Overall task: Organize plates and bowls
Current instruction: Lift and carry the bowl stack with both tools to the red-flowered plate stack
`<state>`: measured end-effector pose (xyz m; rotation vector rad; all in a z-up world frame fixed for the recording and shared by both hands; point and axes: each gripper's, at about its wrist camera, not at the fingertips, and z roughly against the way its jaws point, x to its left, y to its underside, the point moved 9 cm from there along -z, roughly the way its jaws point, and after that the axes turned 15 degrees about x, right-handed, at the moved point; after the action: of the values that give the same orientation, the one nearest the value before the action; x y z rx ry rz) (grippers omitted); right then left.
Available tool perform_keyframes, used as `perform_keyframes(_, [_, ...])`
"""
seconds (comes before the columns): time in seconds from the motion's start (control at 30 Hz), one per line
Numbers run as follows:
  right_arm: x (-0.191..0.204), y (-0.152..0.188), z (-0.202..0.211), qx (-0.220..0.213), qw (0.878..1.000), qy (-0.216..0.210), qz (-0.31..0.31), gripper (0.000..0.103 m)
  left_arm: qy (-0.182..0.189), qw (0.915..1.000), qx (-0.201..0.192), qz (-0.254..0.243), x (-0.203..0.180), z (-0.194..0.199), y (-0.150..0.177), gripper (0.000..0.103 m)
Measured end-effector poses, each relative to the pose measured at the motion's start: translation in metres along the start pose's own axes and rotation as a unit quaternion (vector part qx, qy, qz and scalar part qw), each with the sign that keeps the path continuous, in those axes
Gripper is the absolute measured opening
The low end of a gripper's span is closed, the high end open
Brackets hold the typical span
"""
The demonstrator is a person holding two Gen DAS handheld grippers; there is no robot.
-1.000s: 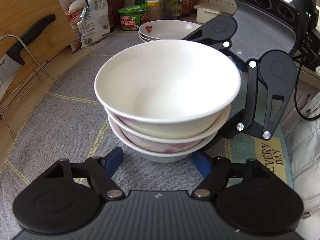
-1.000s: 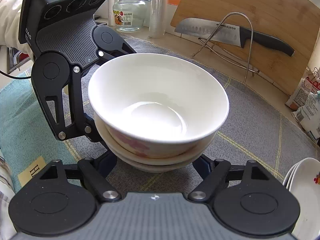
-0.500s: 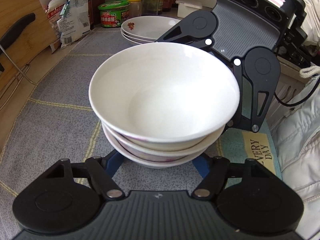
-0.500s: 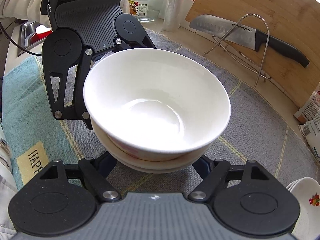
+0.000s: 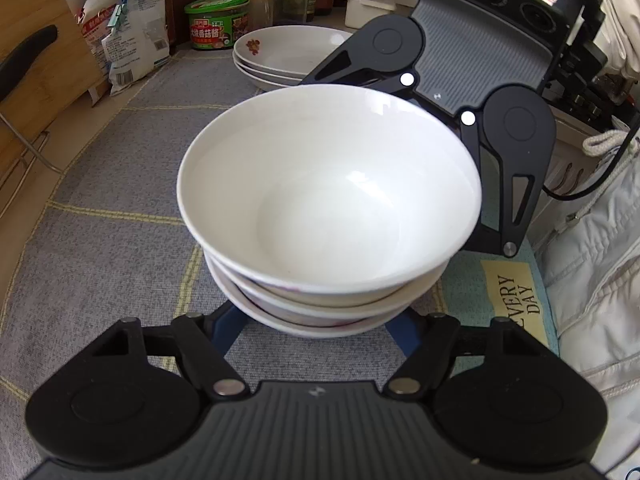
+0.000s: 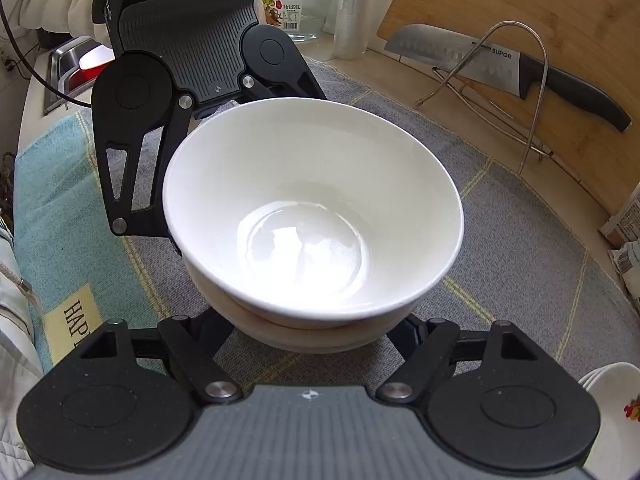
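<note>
Left wrist view, both tools clamped on stacked bowls (image 5: 328,216), plates (image 5: 288,54) behind.

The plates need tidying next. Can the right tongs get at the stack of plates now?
Probably not yet: the right tongs are closed on the stack of bowls. The stack of plates lies near on the mat, nothing between, so once freed, likely yes.
</note>
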<state>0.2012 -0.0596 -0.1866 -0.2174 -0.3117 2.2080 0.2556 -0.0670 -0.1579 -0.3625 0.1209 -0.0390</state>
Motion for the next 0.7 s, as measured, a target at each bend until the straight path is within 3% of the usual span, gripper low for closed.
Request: perform_keyframes(0.7, [-0.008, 0.013, 0.035, -0.001, 0.999, 0.013, 0.03, 0.084, -0.024, 0.9996, -0.005, 0.016, -0.012, 0.012, -0.025, 0.075])
